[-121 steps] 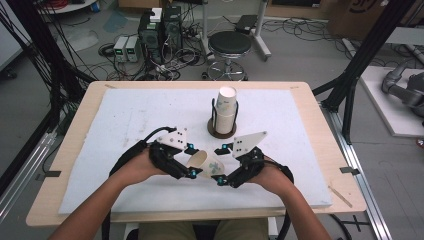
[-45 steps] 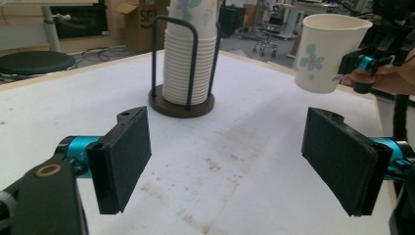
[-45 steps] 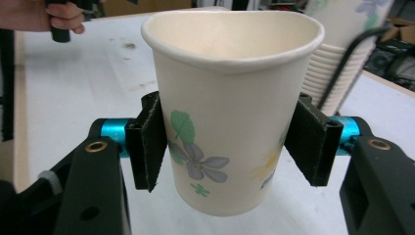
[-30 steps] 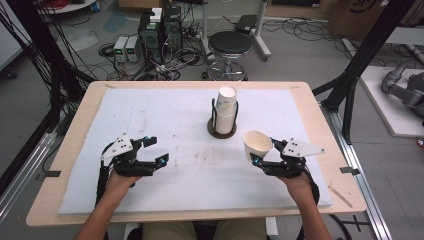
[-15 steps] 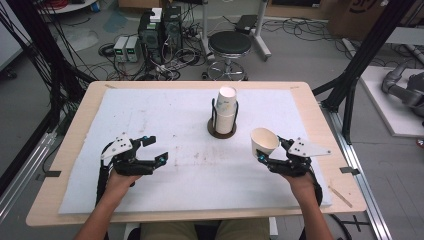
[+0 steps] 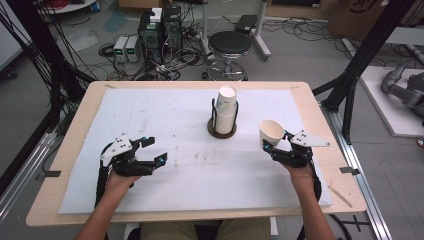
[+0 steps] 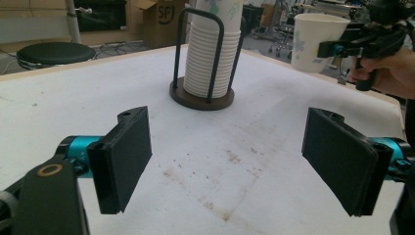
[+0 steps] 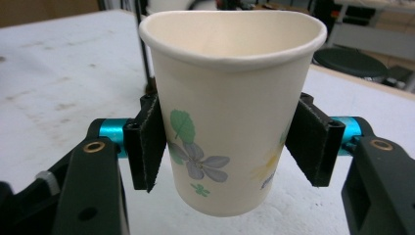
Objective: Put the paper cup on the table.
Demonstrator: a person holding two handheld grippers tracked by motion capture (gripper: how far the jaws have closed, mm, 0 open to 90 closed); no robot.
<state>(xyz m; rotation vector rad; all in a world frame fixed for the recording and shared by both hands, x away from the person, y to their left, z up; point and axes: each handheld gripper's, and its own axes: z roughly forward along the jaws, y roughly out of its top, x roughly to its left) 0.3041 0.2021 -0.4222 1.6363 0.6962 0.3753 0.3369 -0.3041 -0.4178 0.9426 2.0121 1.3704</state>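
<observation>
Cup (image 8: 230, 122) clenched upright in right gripper (image 6: 280, 145), clear of counter (image 6: 180, 107); left gripper (image 6: 150, 152) released, empty. Next: lower gently, then release.

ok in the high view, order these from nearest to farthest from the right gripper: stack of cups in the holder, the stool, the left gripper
From the right gripper, which holds a paper cup:
1. Stack of cups, in its holder at table centre, to its left.
2. Stool, on the floor beyond the table's far edge.
3. Left gripper, across the table at the left.
</observation>
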